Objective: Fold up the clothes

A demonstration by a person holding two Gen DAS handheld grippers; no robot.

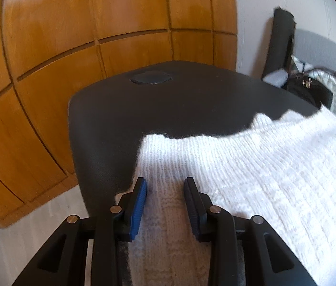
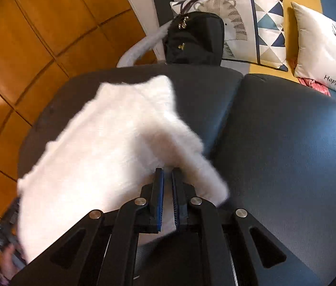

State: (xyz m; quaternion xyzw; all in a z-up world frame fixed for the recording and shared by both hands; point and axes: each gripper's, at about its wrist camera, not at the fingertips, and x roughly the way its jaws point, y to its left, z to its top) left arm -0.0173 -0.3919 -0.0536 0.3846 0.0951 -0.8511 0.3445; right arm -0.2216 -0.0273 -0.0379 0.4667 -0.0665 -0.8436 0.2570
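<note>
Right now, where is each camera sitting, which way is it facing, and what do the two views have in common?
Left wrist: sits behind the left gripper, looking along its open fingers, which straddle the white knit sweater on the dark table, toward wooden panels.
Right wrist: sits behind the right gripper, pinched on the sweater's edge, facing cushions and a black bag; a hand shows lower left.
Shared: sweater, table, panels, bag.

The white sweater (image 2: 110,143) is motion-blurred, and a smeared hand (image 2: 10,259), seemingly, is cut off.
</note>
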